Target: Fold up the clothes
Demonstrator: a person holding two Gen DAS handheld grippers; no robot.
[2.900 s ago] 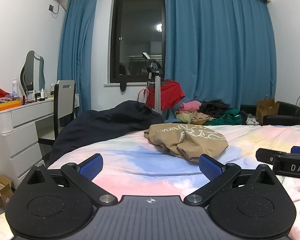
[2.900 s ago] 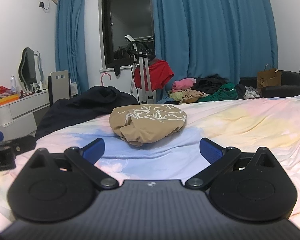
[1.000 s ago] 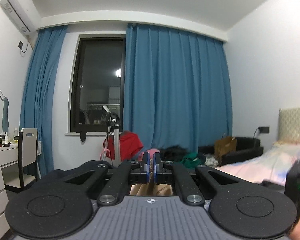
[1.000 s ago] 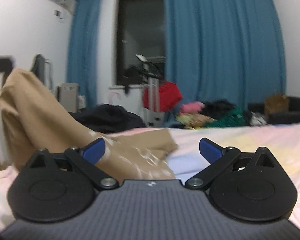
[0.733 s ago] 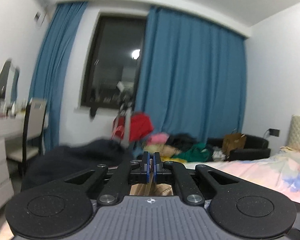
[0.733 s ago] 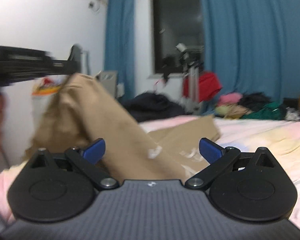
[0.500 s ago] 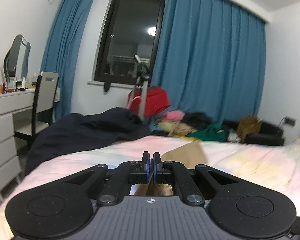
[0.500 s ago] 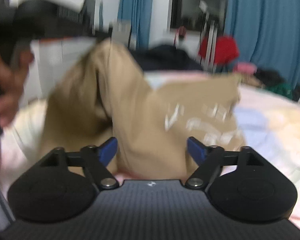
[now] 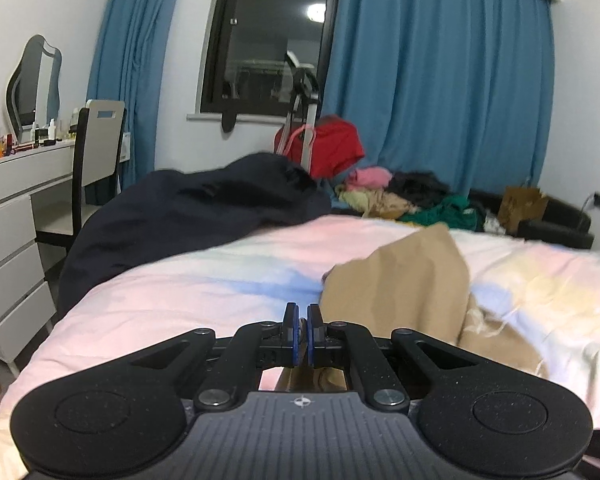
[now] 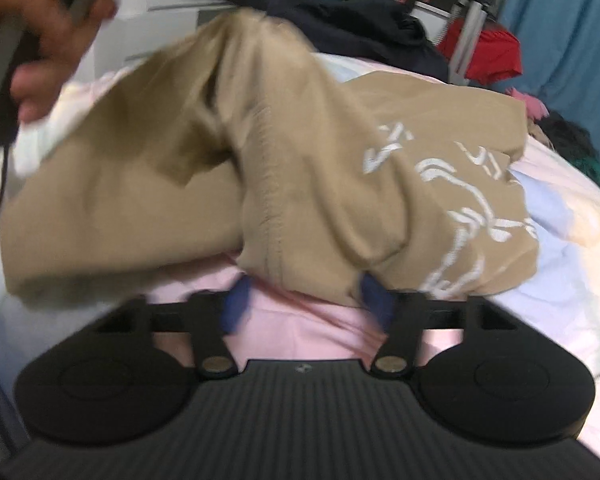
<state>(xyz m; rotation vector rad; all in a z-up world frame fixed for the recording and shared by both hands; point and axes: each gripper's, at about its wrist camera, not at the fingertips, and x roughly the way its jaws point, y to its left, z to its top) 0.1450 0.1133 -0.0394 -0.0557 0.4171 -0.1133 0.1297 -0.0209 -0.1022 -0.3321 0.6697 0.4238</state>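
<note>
A pastel bedsheet (image 9: pixel 204 292) covers the bed, with a dark blanket (image 9: pixel 188 216) heaped at its far edge. Beyond hang blue curtains (image 9: pixel 440 80) beside a dark window (image 9: pixel 268 36). A chair (image 9: pixel 96 148) stands at the white tabletop (image 9: pixel 24 160).

White brush-style print on tan garment (image 10: pixel 380 160), not legible.

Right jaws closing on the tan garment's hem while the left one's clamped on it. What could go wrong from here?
1. The right hand-held gripper is closing with a bunched fold of the tan garment between its pads; it may pinch several layers, so the garment won't spread flat.
2. It sits low on the pink bedsheet and may catch sheet too.
3. The left hand-held gripper holds only a thin edge; tension could pull it free.
</note>
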